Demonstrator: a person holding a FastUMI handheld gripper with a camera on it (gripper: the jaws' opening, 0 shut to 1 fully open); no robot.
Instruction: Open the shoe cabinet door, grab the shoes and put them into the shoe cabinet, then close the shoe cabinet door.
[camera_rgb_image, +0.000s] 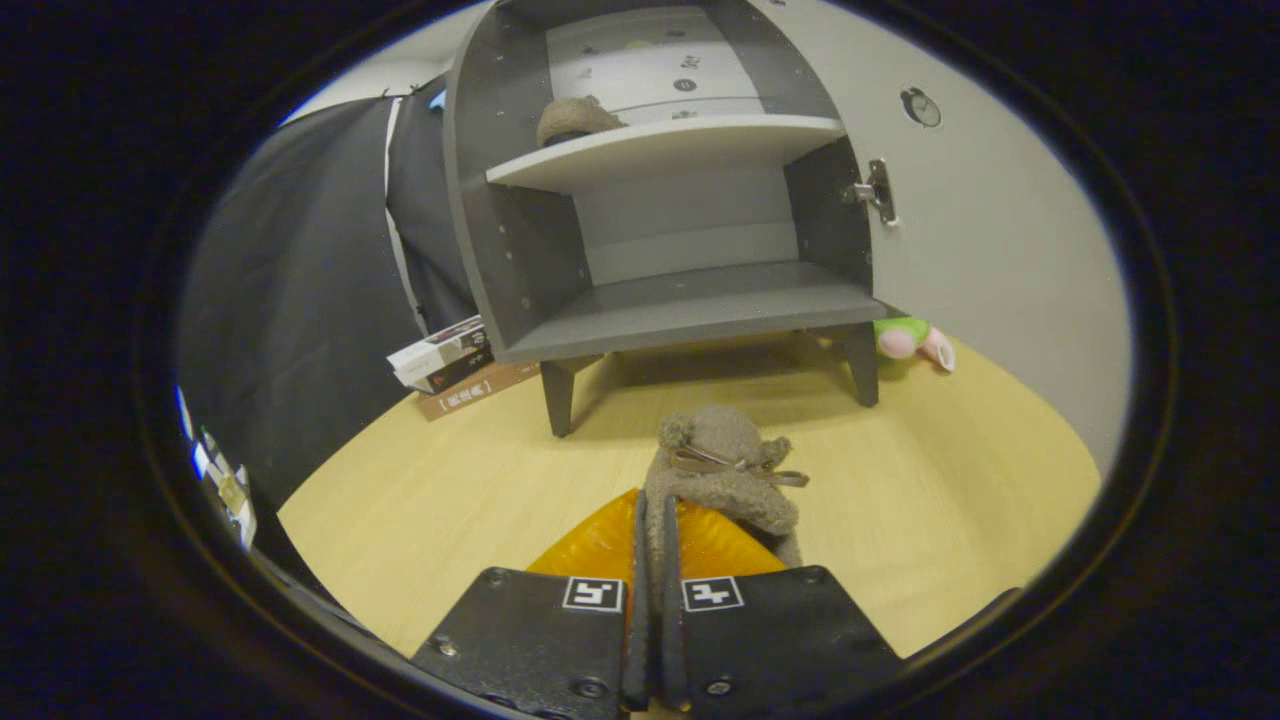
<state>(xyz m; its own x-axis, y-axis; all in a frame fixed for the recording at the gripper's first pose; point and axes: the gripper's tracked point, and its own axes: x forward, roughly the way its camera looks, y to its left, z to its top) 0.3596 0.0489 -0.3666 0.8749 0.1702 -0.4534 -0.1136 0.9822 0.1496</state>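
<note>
While pinched by tool, fuzzy shoe.

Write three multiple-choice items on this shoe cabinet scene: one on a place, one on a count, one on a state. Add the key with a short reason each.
1. Where is the shoe already stored?
A. upper shelf
B. bottom shelf
C. on the books

2. How many fuzzy shoes are in view?
A. one
B. two
C. four

3. How is the cabinet door?
A. shut
B. swung open
C. removed

Key: A, it sits on the upper shelf; B, one lies there and another shoe is pinched in the gripper; B, the door hangs open on its hinge.
</note>
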